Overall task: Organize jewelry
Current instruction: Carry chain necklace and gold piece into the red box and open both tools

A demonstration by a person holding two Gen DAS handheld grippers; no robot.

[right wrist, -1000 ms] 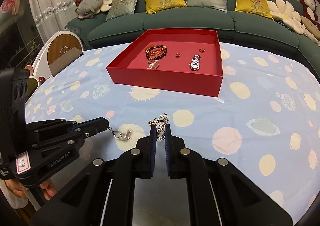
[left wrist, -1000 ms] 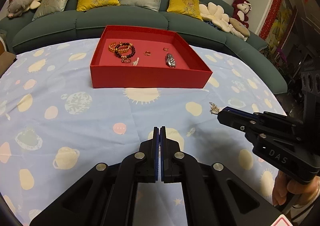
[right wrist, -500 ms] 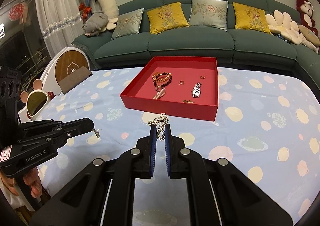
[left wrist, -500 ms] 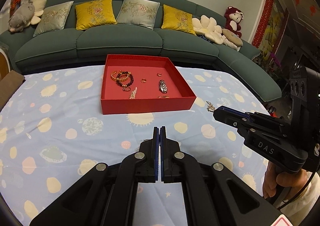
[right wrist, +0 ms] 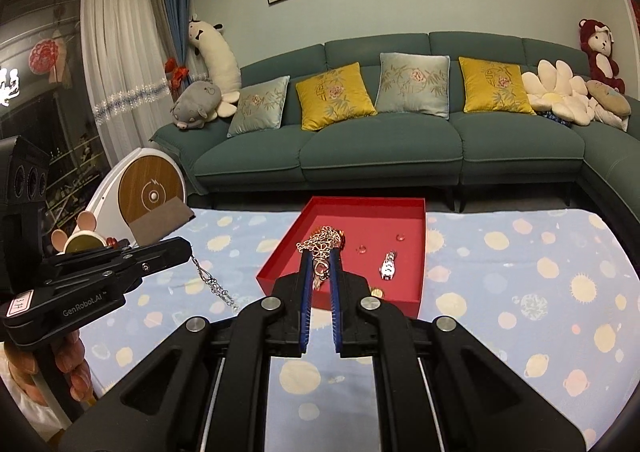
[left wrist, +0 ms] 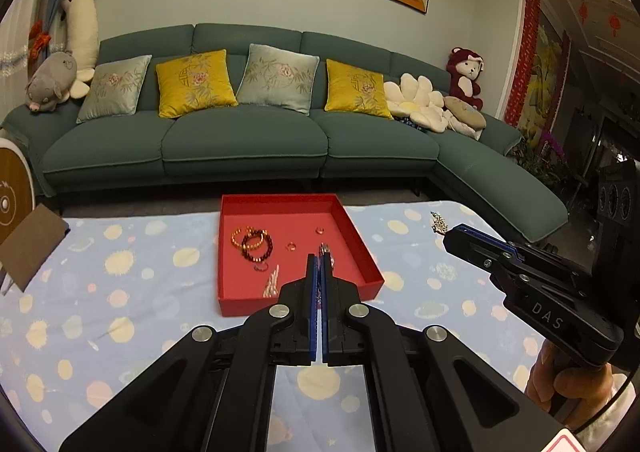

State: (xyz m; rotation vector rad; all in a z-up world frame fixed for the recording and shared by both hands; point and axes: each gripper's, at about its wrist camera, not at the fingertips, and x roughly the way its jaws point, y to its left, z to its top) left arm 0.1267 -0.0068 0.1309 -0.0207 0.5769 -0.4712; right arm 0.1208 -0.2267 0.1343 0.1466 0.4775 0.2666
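A gold necklace (right wrist: 321, 248) is pinched in the clenched right gripper (right wrist: 320, 258) above the red tray (right wrist: 412, 298); a silver chain (right wrist: 214, 284) is clamped by the left gripper (left wrist: 319, 258), dangling over the tablecloth (right wrist: 520, 292).

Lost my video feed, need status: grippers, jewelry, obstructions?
Left gripper shut on silver chain. Right gripper shut on gold filigree necklace. Both held above the tablecloth, near side of red tray. Nothing in the way.

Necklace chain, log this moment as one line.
left gripper: shut on necklace chain | right gripper: shut on its other end | red tray: ahead
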